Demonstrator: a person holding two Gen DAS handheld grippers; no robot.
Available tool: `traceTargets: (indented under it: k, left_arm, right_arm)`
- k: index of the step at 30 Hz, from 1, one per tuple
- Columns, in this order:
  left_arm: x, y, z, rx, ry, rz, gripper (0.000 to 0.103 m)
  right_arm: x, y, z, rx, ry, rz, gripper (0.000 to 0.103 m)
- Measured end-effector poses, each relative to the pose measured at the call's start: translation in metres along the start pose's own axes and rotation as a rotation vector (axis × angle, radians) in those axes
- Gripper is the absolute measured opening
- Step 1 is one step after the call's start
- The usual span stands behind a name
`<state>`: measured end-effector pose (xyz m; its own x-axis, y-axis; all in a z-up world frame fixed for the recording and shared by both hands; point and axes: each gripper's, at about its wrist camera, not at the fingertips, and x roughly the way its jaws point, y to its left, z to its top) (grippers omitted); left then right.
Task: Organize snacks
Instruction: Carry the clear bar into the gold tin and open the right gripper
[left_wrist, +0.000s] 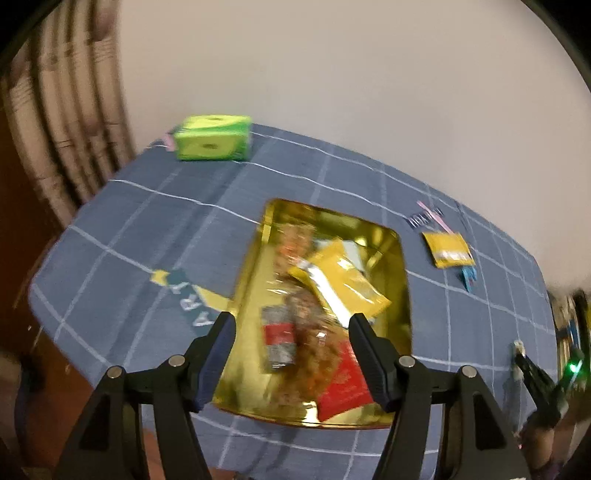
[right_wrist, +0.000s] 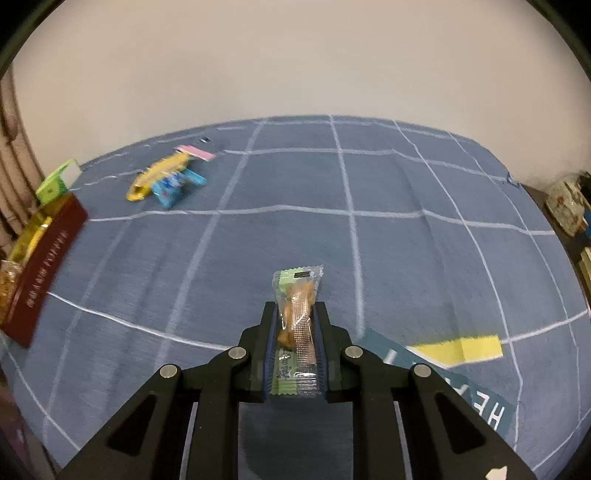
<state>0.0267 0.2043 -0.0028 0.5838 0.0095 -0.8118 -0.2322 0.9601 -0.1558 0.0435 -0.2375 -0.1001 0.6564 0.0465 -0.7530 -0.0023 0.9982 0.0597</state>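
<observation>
Two grippers are in view above a counter (right_wrist: 388, 192) covered with a blue checked cloth. The right gripper (right_wrist: 297, 314) is clenched on a clear-wrapped snack packet (right_wrist: 298, 295) with a green label, held off the cloth near the counter's near edge. The left gripper (left_wrist: 291, 325) is released, its jaws spread wide over a gold tin (left_wrist: 397, 258) at the counter's middle, which holds yellow, red and brown packets in a blurred heap. A yellow packet (left_wrist: 447, 249) and a blue packet (left_wrist: 469, 277) lie together toward the far edge. A green box (left_wrist: 212, 138) sits at the far left corner.
</observation>
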Motion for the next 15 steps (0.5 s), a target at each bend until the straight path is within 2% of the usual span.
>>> traceTargets:
  k: [4,8,11,15]
  left_arm:
    - [-0.035,0.011,-0.001,-0.078,-0.076,0.109,0.065]
    - [-0.059,0.015,-0.018,-0.095,-0.127,0.23,0.065]
    - [-0.067,0.019,-0.035,-0.096,-0.156,0.264,0.065]
    - [-0.068,0.023,-0.037,-0.094,-0.201,0.304,0.065]
  right_arm:
    - [-0.019,0.028,0.021,-0.028,-0.044,0.075,0.017]
    - [-0.034,0.067,0.043,-0.075,-0.07,0.185,0.017]
    - [-0.042,0.114,0.06,-0.111,-0.079,0.31,0.017]
    - [-0.04,0.177,0.079,-0.159,-0.054,0.45,0.017]
